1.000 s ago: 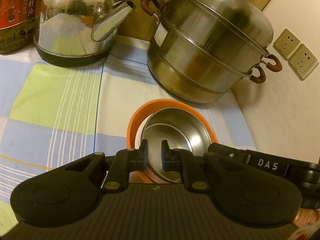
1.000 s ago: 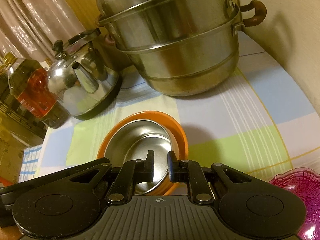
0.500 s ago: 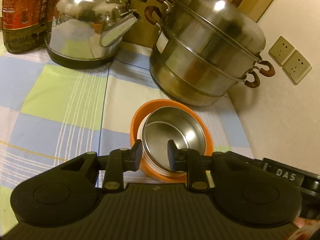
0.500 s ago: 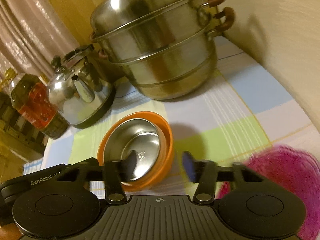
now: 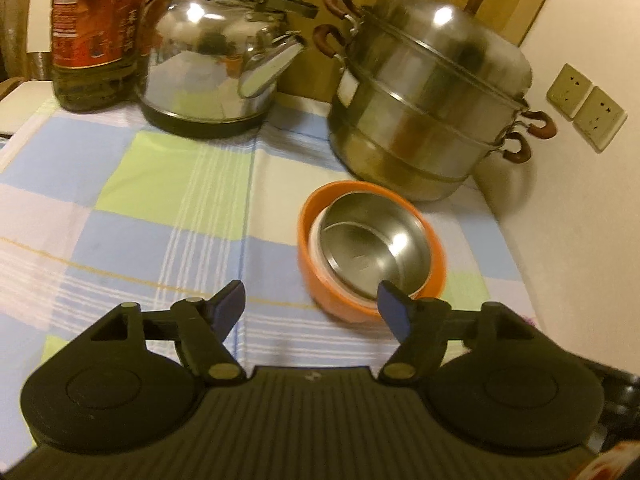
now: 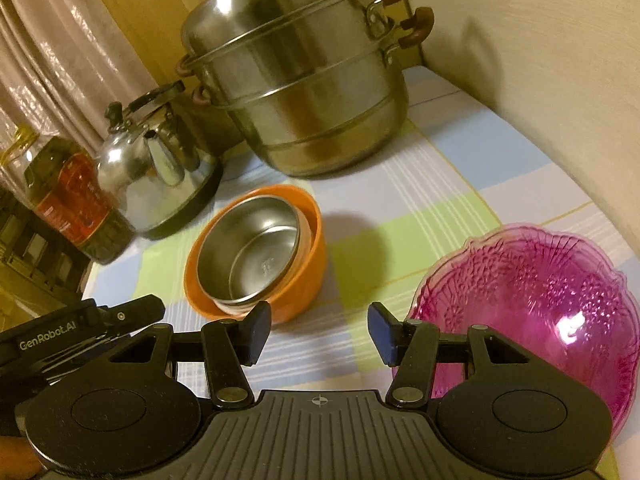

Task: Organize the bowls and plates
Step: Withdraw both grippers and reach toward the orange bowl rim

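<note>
An orange bowl stands on the checked tablecloth, with a steel bowl nested tilted inside it. My left gripper hangs just short of the orange bowl's near rim, its jaws opening with nothing between them. My right gripper is open and empty, drawn back from the bowls, which lie ahead to its left. A pink glass bowl sits on the cloth beside the right fingertip.
A tiered steel steamer pot stands just behind the bowls by the wall. A steel kettle and an oil bottle stand to its left. Wall sockets are at right.
Both grippers let go of the nested bowls' rim, opened wide and pulled back toward me. The pink glass bowl came into the right wrist view.
</note>
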Demonstrator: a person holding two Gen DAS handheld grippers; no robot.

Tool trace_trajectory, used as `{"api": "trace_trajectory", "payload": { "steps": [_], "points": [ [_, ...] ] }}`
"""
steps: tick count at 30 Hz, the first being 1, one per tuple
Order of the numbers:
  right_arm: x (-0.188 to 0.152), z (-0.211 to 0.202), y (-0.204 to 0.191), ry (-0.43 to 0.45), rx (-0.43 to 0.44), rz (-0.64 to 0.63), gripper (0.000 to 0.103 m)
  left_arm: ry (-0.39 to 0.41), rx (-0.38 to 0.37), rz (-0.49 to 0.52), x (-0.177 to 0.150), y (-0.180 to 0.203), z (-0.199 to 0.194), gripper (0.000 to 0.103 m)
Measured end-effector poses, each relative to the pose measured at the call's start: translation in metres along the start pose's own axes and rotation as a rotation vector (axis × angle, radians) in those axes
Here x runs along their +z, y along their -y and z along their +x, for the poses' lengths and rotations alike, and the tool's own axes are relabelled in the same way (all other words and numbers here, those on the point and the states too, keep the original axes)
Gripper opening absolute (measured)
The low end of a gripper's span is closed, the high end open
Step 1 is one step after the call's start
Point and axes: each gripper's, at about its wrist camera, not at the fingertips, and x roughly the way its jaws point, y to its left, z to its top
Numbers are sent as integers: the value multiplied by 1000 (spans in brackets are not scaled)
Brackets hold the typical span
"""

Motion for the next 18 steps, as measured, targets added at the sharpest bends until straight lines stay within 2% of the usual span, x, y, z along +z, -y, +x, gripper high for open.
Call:
{"api": "trace_trajectory", "payload": {
  "steps": [5,18],
  "points": [
    [-3,-1,-1,-2,-3,-15,54,-10,34,35,-11,-6,1,75],
    [-5,4,-2,-18,-29,-25,54,-40,6,33,-24,-13,13,75]
  ]
}}
